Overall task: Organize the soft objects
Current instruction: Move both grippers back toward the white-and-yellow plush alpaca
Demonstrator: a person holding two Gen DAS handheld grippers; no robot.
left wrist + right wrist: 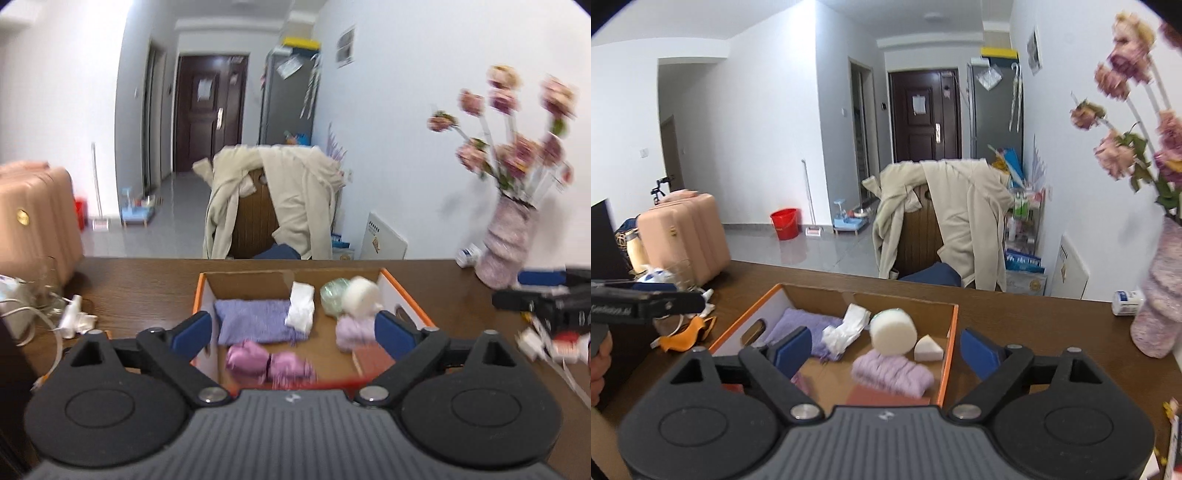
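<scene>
- Hovering over the near end of the box (406, 291), my left gripper (293, 334) has its blue pads spread wide with nothing between them; everything soft lies ahead of it and below.
- My right gripper (884, 349) is also spread wide and empty, sitting back from the box's near edge and a little to the right of my left one, which shows as a dark bar at the left edge of the right view.
- Every soft thing I can count is already inside the box on the wooden surface (147, 280): one folded purple cloth (255, 319) with its long axis across the box, one white rolled cloth (301, 308) lying against its right end, one pink bundle (269, 363) nearest my left gripper, one lilac knit roll (892, 373), one white round sponge (892, 336) leaning on that roll, one white wedge sponge (928, 349) just beside it, and one pale green roll (332, 295) at the far side.
- Judging by that, the lilac roll and both sponges are nearer my right gripper, the purple cloth and pink bundle nearer my left.
- Outside the box I see one orange strap piece (689, 334) to the left, nearer my left gripper; whether it belongs to the task I cannot tell.
- One vase of flowers (506, 243) stands well to the right.
</scene>
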